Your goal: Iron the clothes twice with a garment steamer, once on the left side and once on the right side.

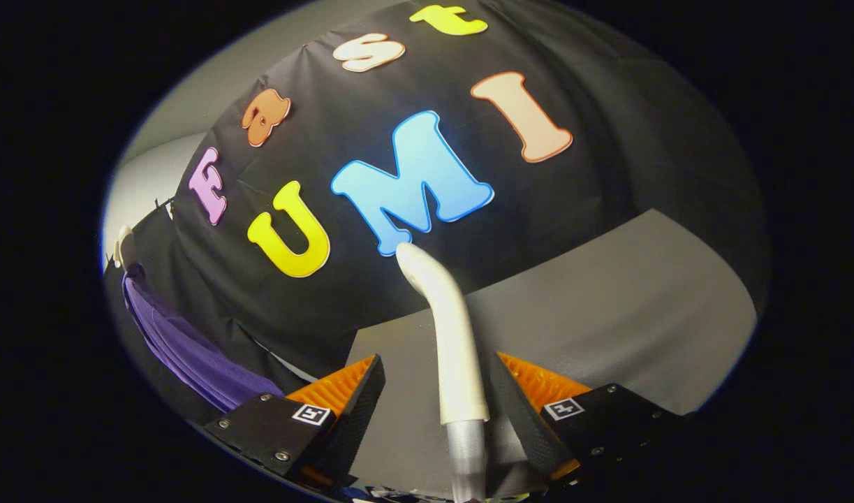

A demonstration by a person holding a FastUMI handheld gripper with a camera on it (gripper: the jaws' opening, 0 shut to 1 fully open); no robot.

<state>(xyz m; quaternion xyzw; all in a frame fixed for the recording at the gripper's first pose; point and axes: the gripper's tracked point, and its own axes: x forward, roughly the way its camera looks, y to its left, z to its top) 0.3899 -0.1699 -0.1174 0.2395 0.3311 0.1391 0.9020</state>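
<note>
The white steamer wand (pixel 454 342) rises between my fingers, its curved head pointing up toward the black booth wall and a silvery hose (pixel 466 447) joining it at the bottom. My gripper (pixel 440 381) is open around it. A strip of grey table shows between the left finger and the wand, while the right finger stands close beside it. A purple garment (pixel 182 349) hangs on a pale hanger (pixel 123 244) well off to the left of the left finger.
A grey tabletop (pixel 608 307) spreads ahead and to the right of the fingers, ending at the black cloth wall (pixel 594 195). A pale grey room wall (pixel 154 175) shows beyond the cloth above the garment.
</note>
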